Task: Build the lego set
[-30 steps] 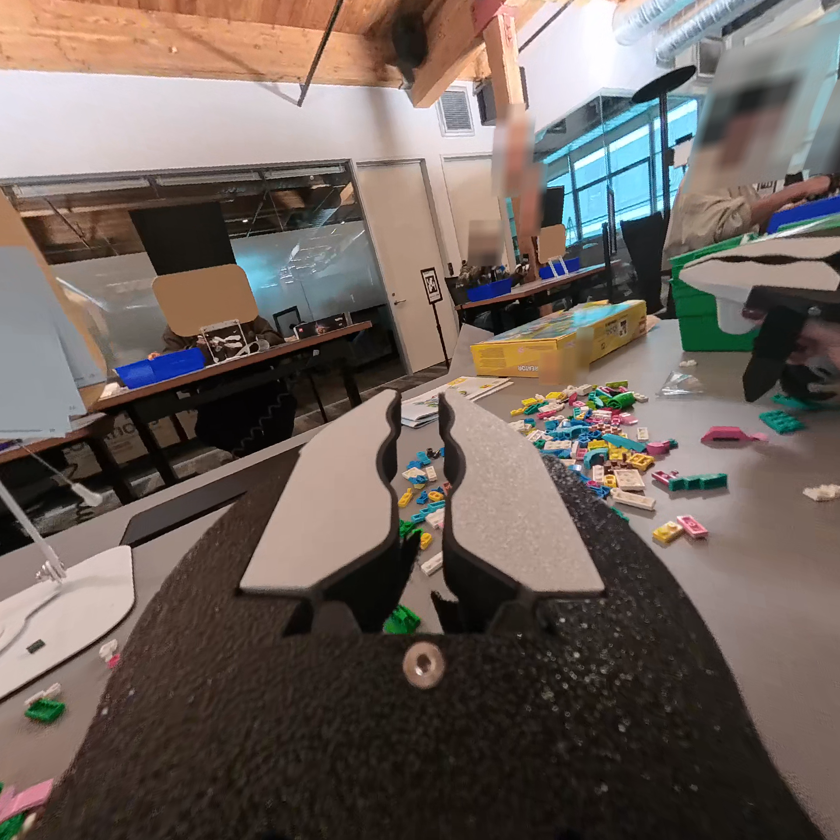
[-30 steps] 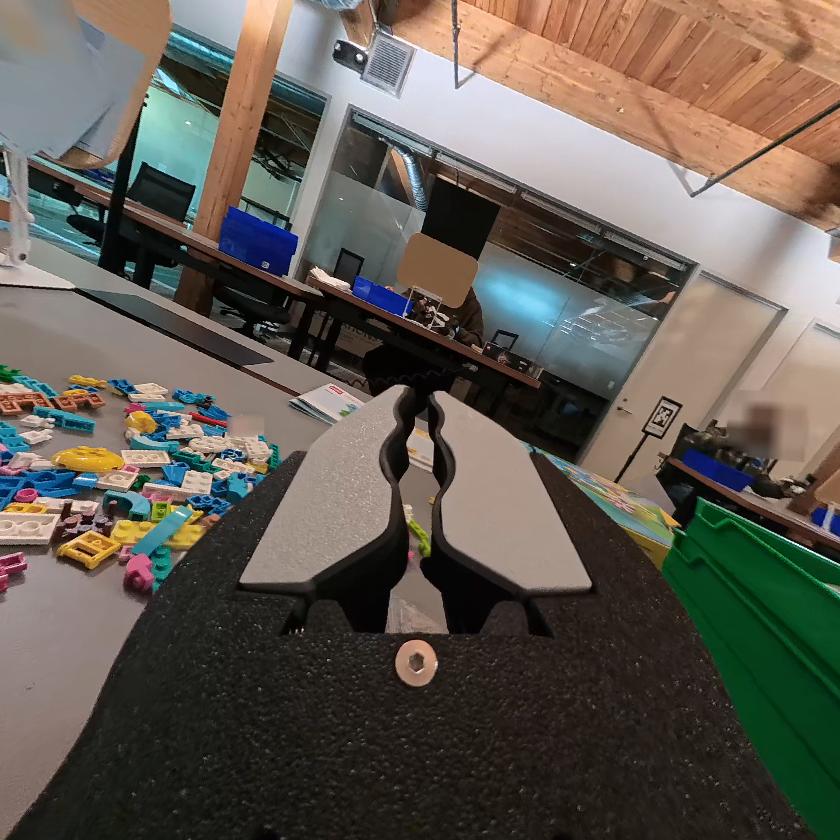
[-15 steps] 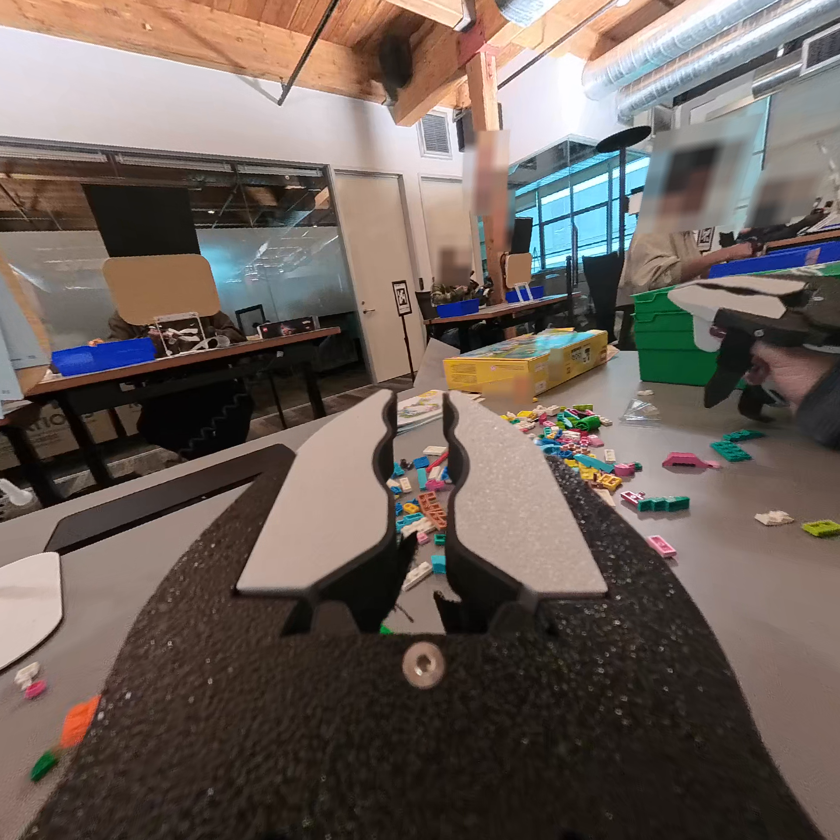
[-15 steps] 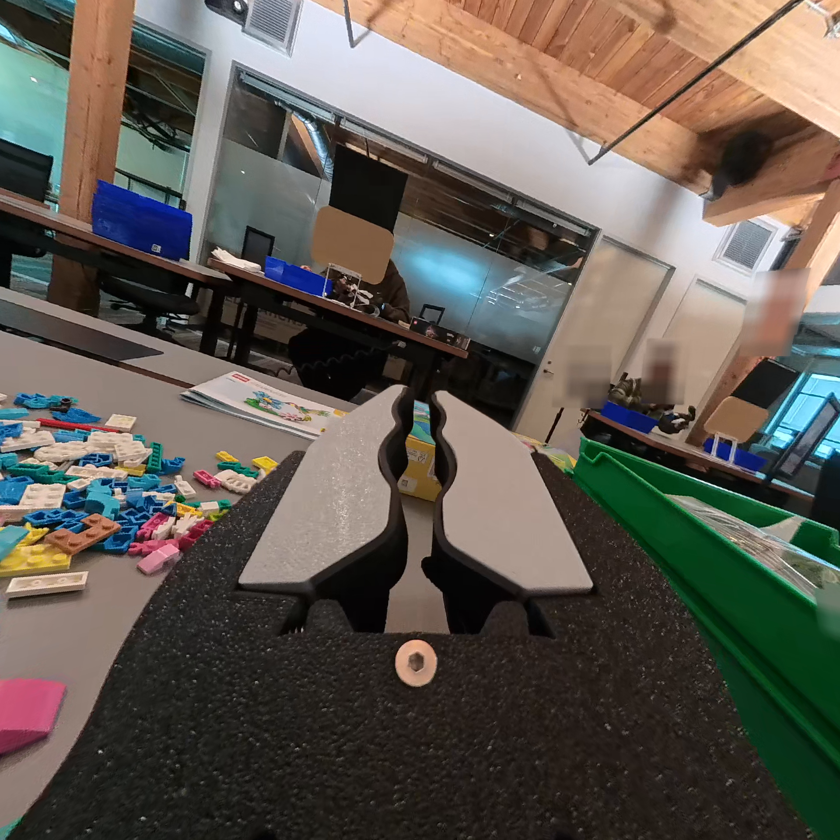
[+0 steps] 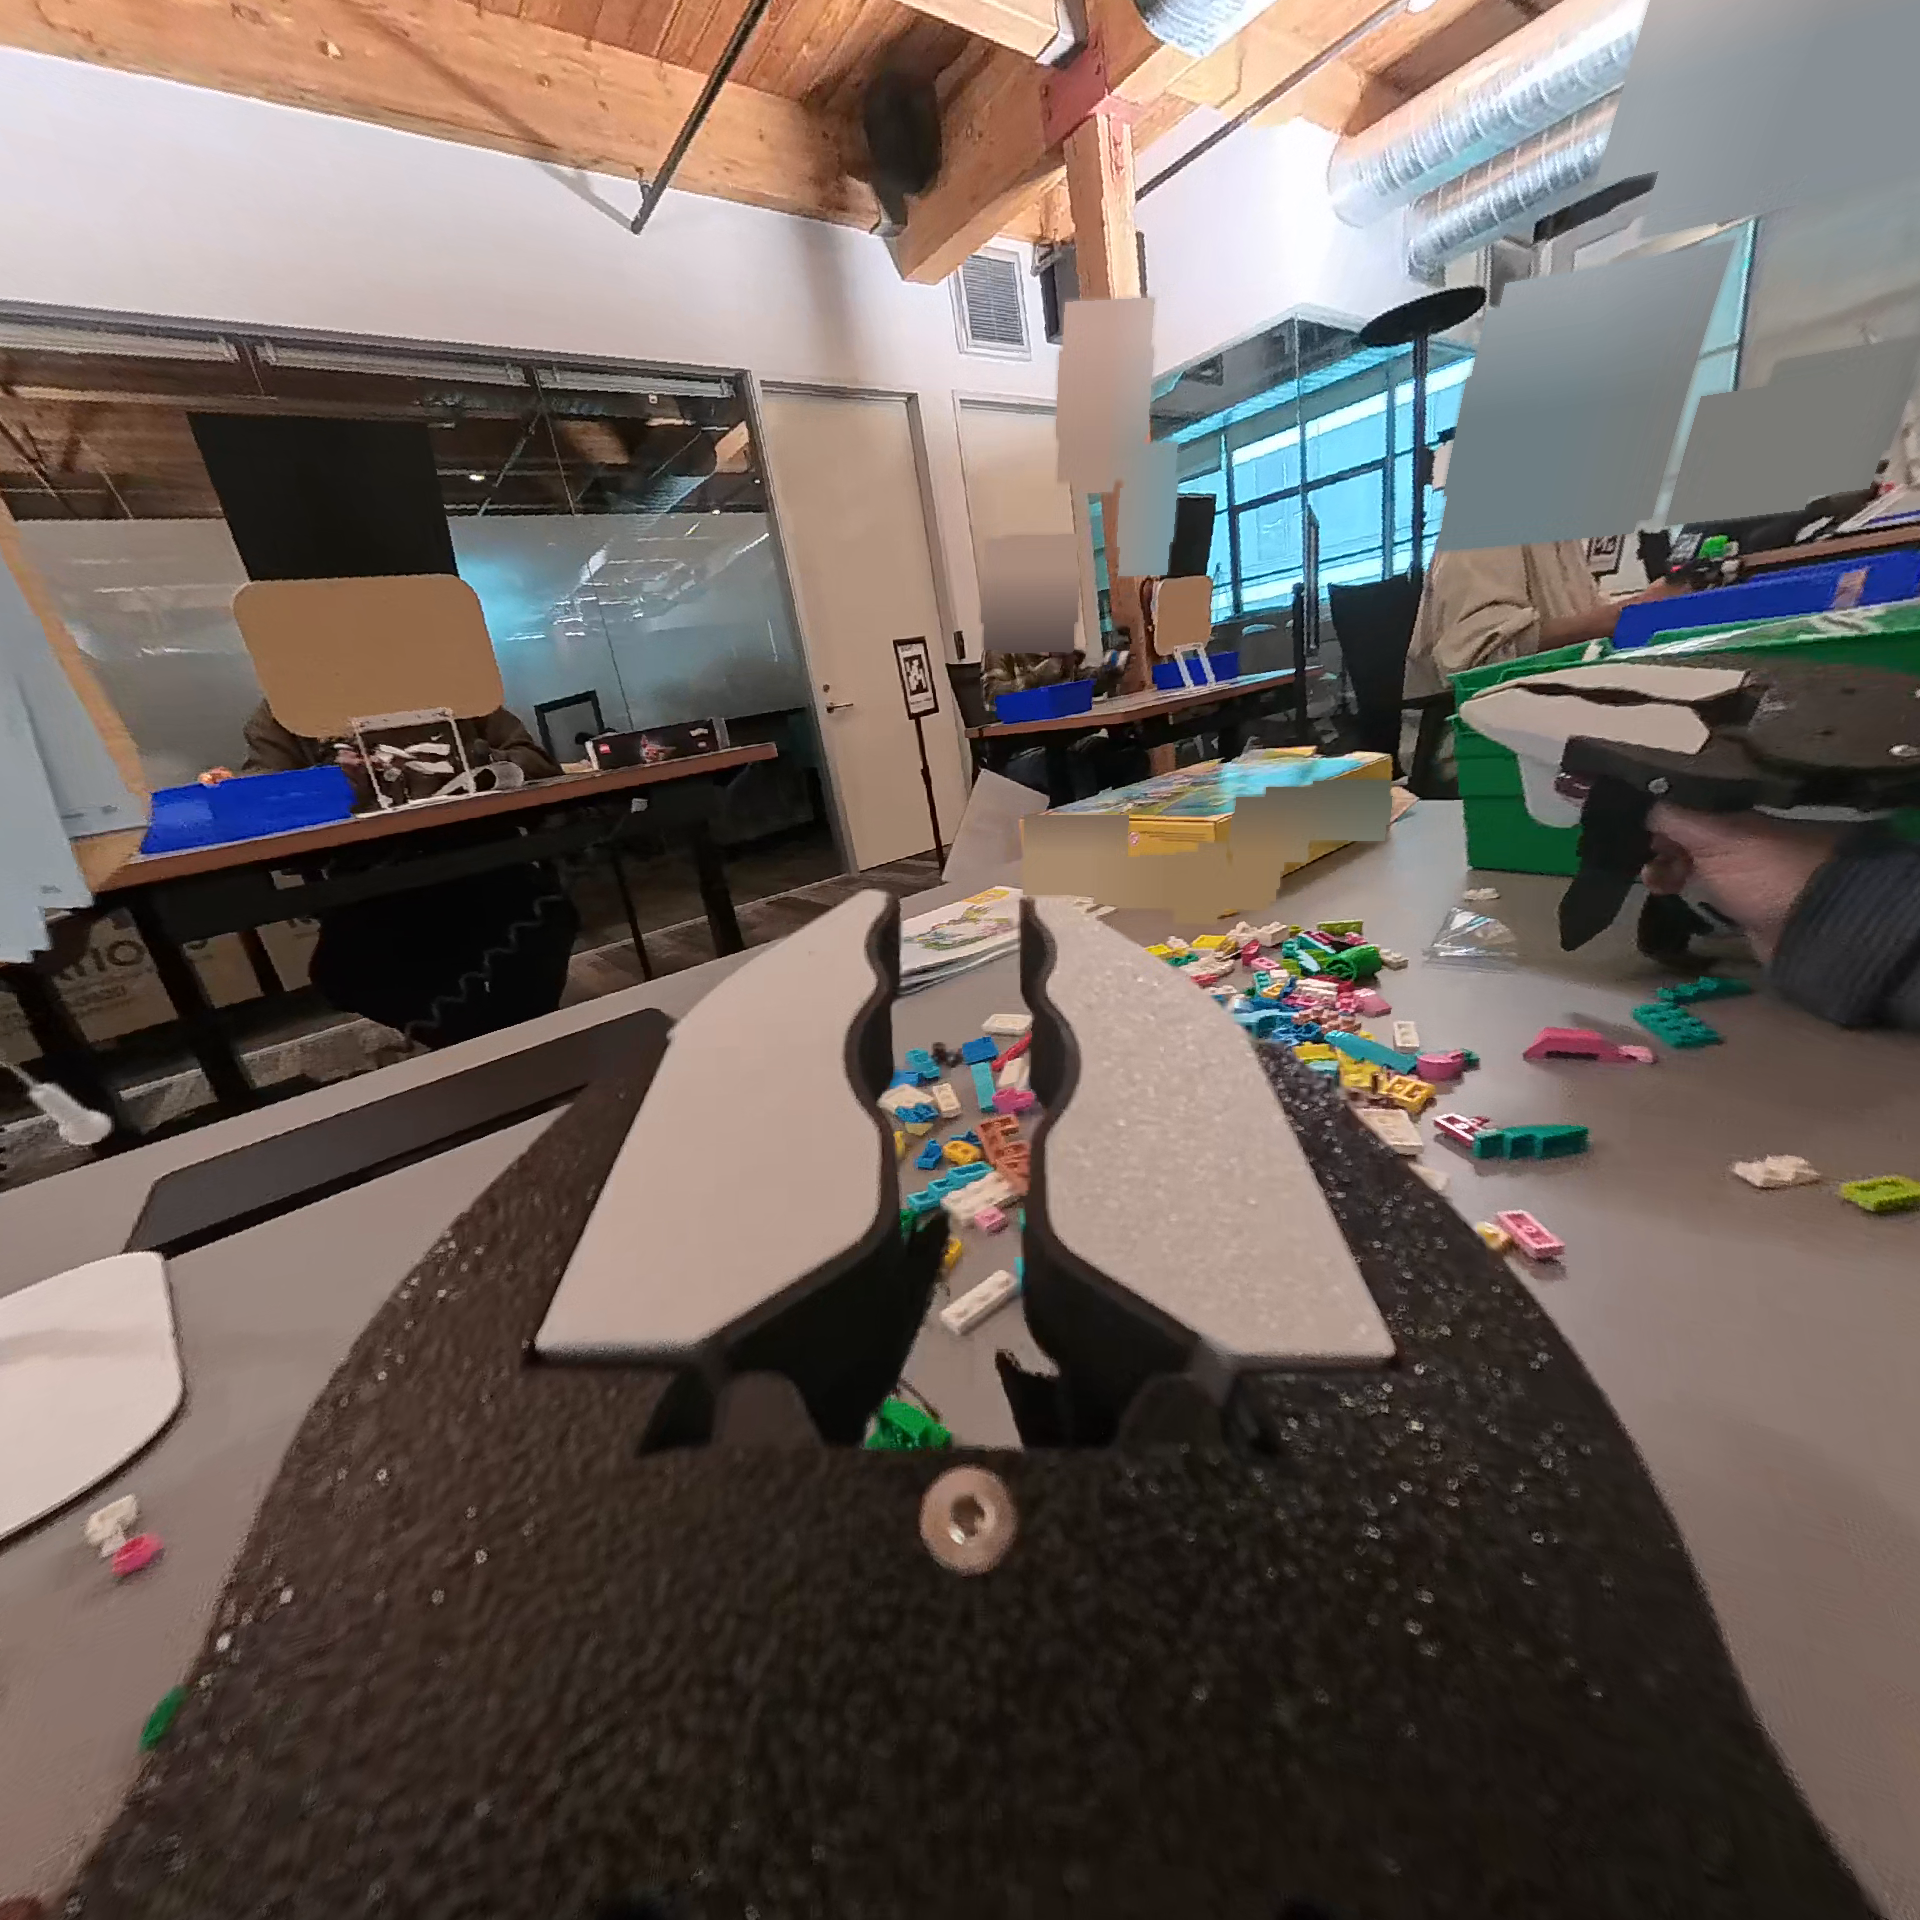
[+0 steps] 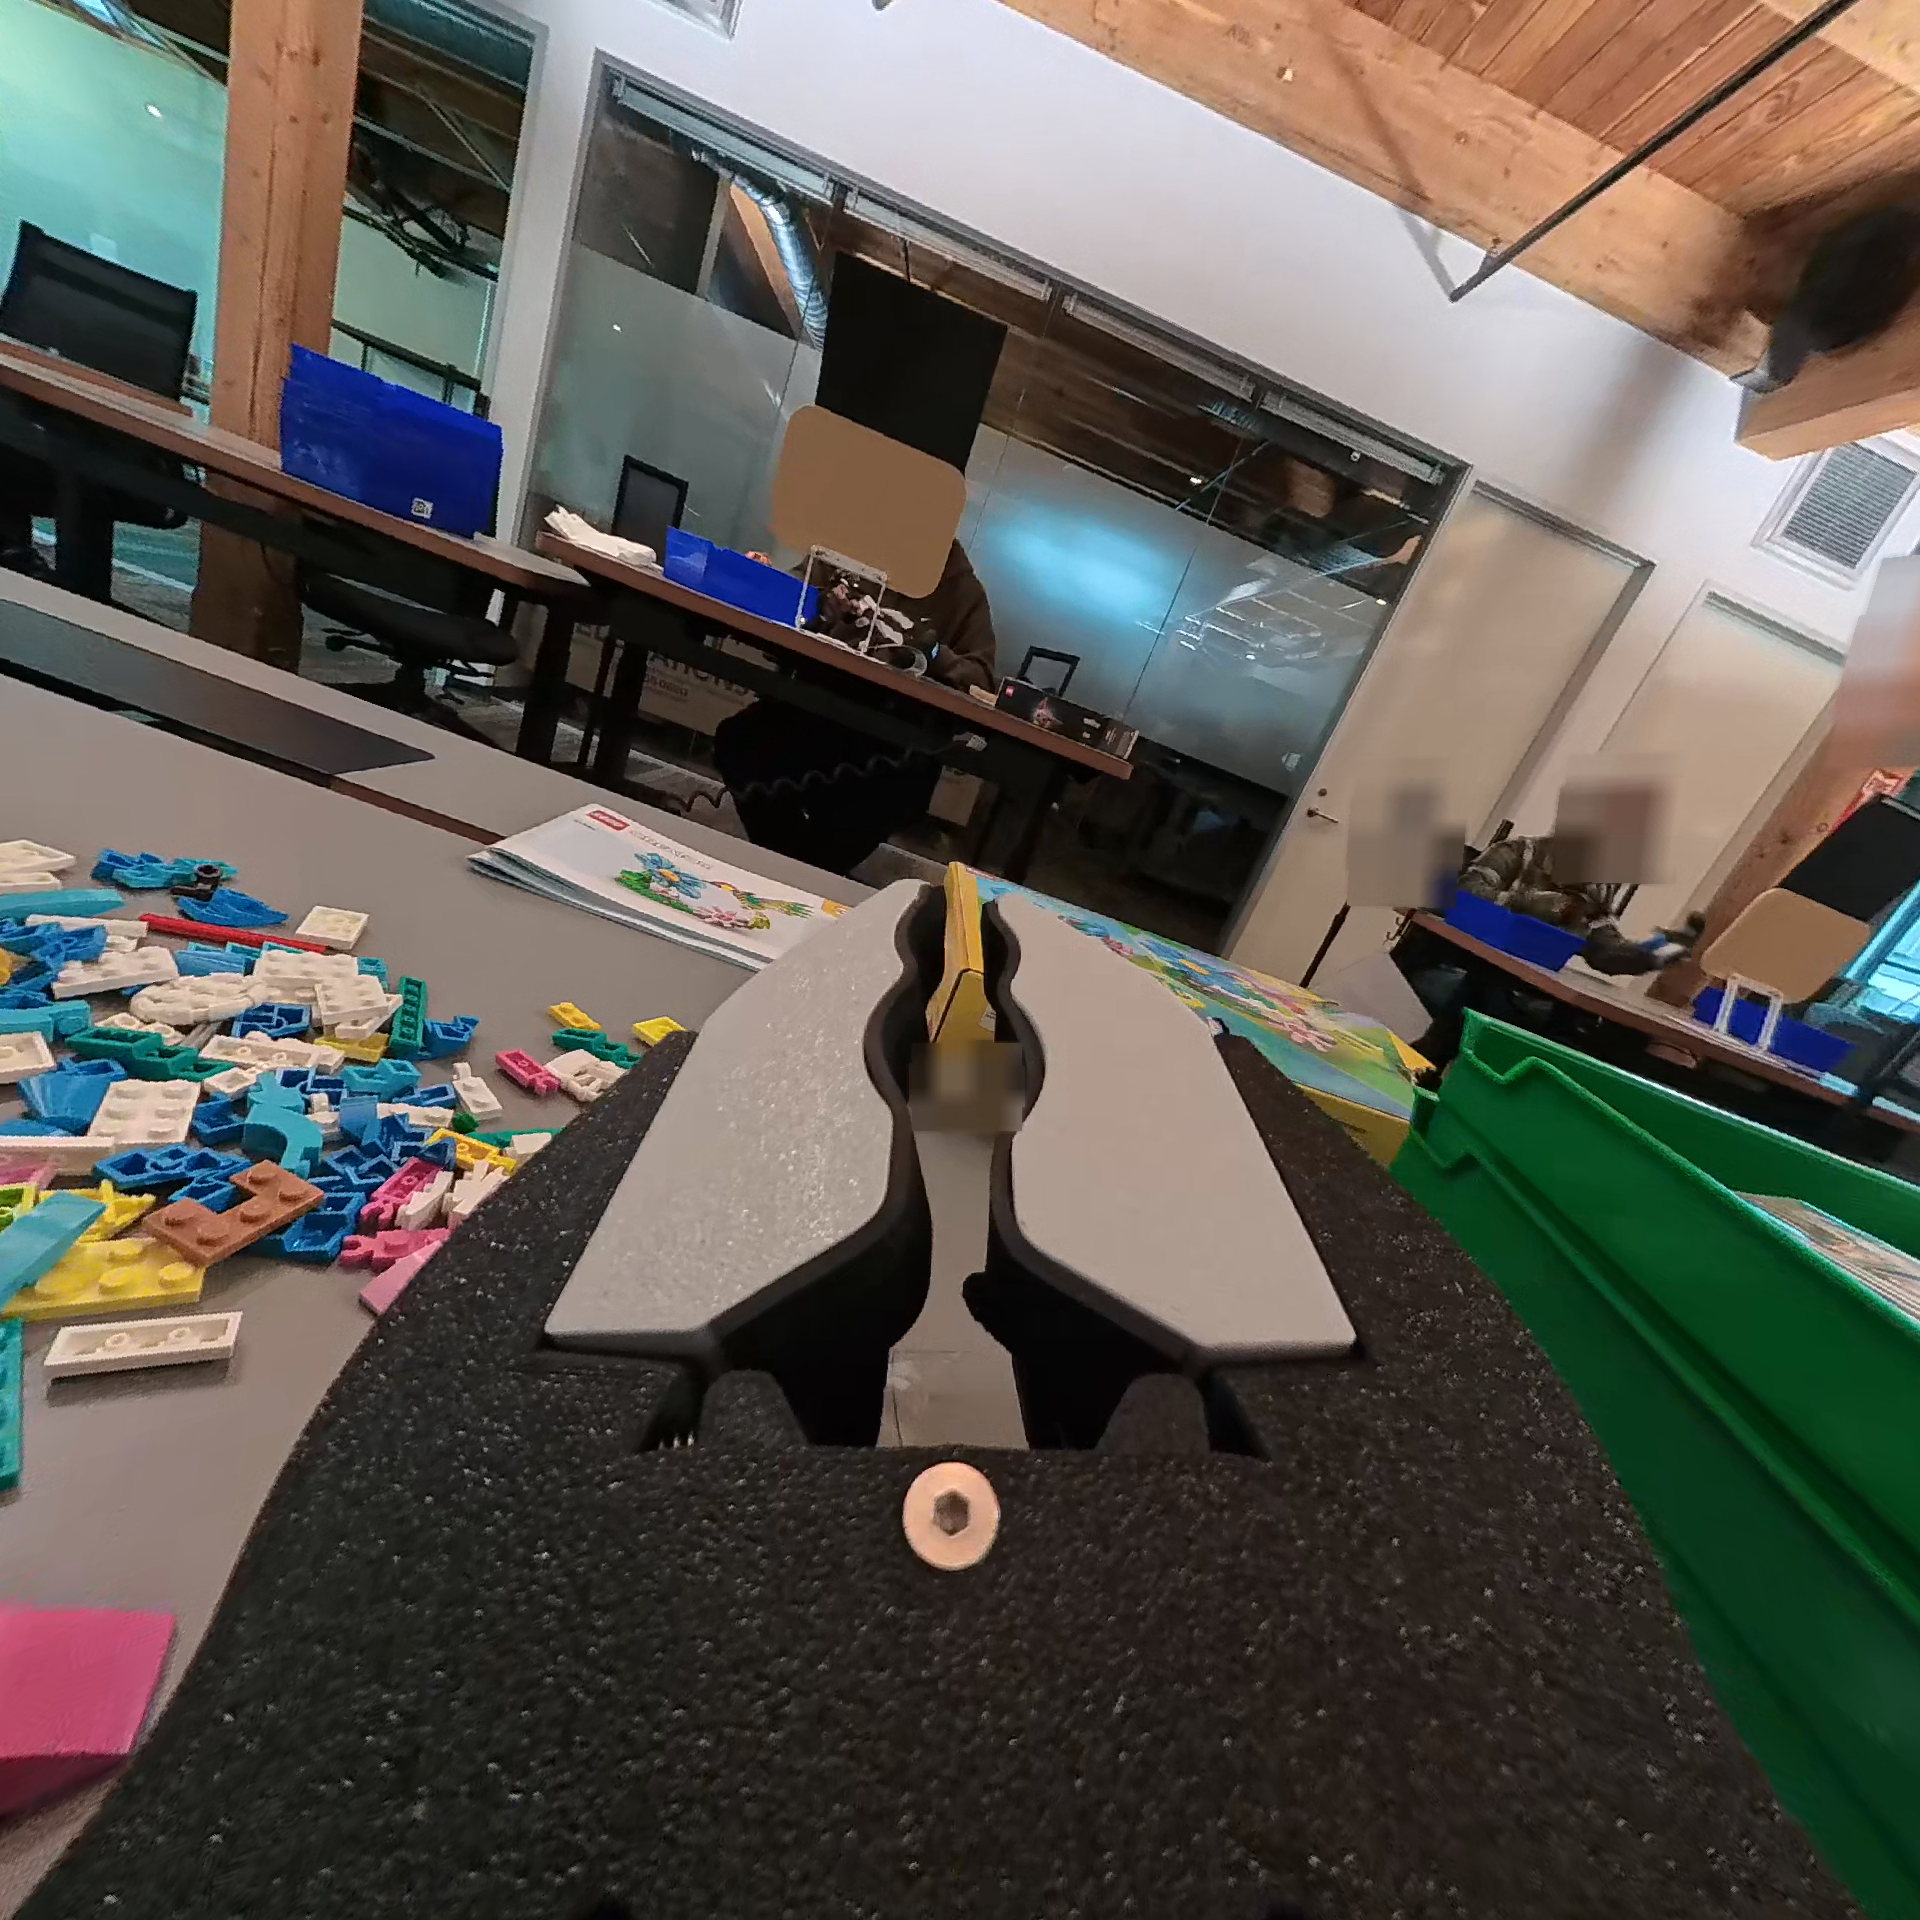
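Above the scattered bricks (image 5: 1288, 997), both grippers (image 5: 958, 914) (image 6: 962, 914) hover narrow-fingered, seemingly empty, risking scattering crowded pieces.

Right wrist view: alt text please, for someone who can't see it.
The right gripper, slightly open and empty, hovers over a grey table and points at a yellow set box. Loose coloured lego pieces and an instruction booklet lie to its left, a green bin to its right.
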Demonstrator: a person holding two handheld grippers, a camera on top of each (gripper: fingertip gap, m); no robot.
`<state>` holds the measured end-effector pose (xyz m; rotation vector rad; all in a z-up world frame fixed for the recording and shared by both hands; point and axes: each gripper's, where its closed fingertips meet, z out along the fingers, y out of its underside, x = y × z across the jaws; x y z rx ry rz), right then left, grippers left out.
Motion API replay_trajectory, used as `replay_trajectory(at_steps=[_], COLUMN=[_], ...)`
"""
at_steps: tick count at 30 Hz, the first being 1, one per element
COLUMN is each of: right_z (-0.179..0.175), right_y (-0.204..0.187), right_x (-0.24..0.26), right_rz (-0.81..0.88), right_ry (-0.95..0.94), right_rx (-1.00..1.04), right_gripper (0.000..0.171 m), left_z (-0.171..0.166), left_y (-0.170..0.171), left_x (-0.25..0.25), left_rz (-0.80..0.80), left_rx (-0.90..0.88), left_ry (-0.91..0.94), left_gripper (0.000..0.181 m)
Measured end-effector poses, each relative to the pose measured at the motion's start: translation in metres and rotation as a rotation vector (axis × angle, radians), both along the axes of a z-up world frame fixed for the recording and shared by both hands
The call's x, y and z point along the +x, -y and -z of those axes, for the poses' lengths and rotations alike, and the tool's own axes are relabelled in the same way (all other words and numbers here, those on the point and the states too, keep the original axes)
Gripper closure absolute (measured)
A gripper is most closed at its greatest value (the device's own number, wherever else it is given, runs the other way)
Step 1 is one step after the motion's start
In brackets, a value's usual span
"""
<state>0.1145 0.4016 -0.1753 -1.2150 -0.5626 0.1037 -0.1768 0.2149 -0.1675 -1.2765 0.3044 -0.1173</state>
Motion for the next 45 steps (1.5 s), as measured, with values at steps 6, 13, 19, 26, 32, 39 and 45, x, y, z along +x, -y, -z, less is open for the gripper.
replay_trajectory(at_steps=[6, 13, 19, 26, 32, 39, 45], right_z=[0.002, 0.01, 0.019, 0.028, 0.038, 0.043, 0.044], right_y=[0.001, 0.003, 0.005, 0.003, -0.002, -0.001, -0.002], right_x=[0.0, -0.001, 0.003, -0.004, -0.008, -0.014, -0.015], right_rz=[-0.015, -0.022, -0.013, -0.024, -0.034, -0.037, -0.038], right_ry=[-0.006, 0.045, 0.074, 0.123, 0.156, 0.214, 0.222], right_rx=[-0.015, -0.051, -0.108, -0.147, -0.209, -0.206, -0.21], right_gripper=[0.165, 0.165, 0.165, 0.165, 0.165, 0.166, 0.166], left_z=[0.002, 0.002, 0.003, 0.005, 0.002, 0.003, 0.003], left_y=[0.001, -0.001, -0.004, 0.0, 0.004, 0.004, 0.004], left_x=[0.008, 0.008, 0.005, 0.025, 0.023, 0.024, 0.024], left_rz=[0.023, 0.021, 0.062, 0.165, 0.181, 0.201, 0.2], left_rx=[-0.004, 0.0, -0.02, -0.021, -0.02, -0.035, -0.035], left_ry=[-0.035, -0.024, 0.044, -0.014, 0.03, 0.062, 0.057], left_gripper=[0.16, 0.161, 0.161, 0.162, 0.162, 0.162, 0.163])
